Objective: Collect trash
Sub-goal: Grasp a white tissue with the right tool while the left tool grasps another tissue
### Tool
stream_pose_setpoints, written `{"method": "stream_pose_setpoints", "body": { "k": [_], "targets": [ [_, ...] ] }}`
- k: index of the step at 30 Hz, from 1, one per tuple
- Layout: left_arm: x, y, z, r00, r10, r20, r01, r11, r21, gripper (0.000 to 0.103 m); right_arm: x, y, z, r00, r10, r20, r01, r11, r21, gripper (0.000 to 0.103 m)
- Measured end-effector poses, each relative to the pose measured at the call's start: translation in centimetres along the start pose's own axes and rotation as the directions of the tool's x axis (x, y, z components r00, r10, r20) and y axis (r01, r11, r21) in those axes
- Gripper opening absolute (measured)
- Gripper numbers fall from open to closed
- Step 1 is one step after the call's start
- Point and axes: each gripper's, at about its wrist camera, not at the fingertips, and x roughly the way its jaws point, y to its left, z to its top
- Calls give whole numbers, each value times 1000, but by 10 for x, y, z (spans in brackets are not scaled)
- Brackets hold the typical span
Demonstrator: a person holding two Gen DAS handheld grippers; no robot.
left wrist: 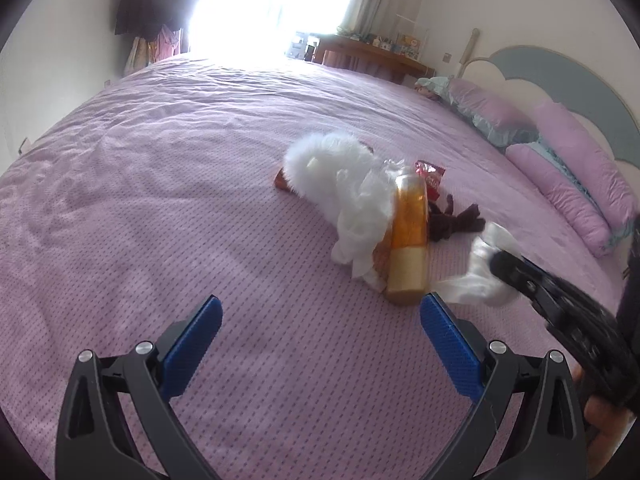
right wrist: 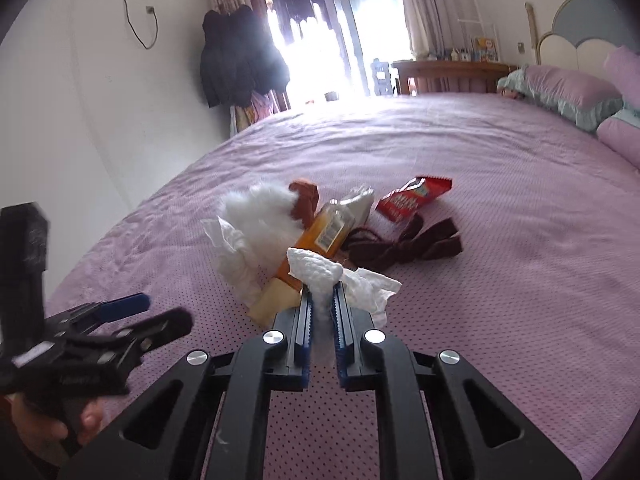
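Observation:
On the purple bed lies a heap: an amber bottle [left wrist: 408, 240] [right wrist: 320, 236], a crumpled white tissue [left wrist: 360, 224] [right wrist: 232, 256], a red snack wrapper [left wrist: 430, 176] [right wrist: 416, 198], a white fluffy toy [left wrist: 324, 164] [right wrist: 260, 212] and a brown cloth [left wrist: 452, 220] [right wrist: 404, 244]. My right gripper [right wrist: 321, 294] is shut on a second white tissue [right wrist: 316, 270], just in front of the bottle's cap; the left wrist view shows it blurred [left wrist: 486, 276]. My left gripper [left wrist: 320, 308] stands open above the bedspread, short of the bottle, nothing between its fingers.
The purple bedspread [left wrist: 160, 200] stretches wide to the left. Pillows [left wrist: 568, 184] and a headboard [left wrist: 560, 76] line the right side. A wooden desk [right wrist: 448, 74], dark hanging coats [right wrist: 236, 56] and a bright doorway stand beyond the bed. A hand [right wrist: 40, 424] holds the left gripper.

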Motion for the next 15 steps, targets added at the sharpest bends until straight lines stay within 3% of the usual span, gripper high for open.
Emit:
{"method": "stream_pose_setpoints", "body": {
  "k": [3, 7, 9, 11, 14, 15],
  "targets": [
    [10, -1, 10, 1000, -28, -8, 28, 999, -37, 99, -13, -6, 3, 1000, -1, 18, 1, 1000, 5, 10],
    [30, -4, 21, 1000, 18, -20, -19, 999, -48, 97, -25, -13, 3, 1000, -9, 26, 9, 1000, 2, 10],
    [39, -3, 22, 999, 29, -36, -31, 998, -61, 84, -28, -15, 3, 1000, -10, 26, 10, 1000, -4, 10],
    [47, -1, 24, 998, 23, -57, -28, 997, -74, 54, -30, -17, 1, 1000, -9, 27, 9, 1000, -4, 10],
    [56, 6, 22, 996, 19, -85, -28, 994, -105, 29, -34, -20, -1, 1000, -10, 29, 10, 1000, -2, 10],
    [54, 8, 21, 997, -1, -74, -8, 993, -118, 27, -35, -21, -3, 1000, -9, 28, 9, 1000, -2, 10]
  ]
}}
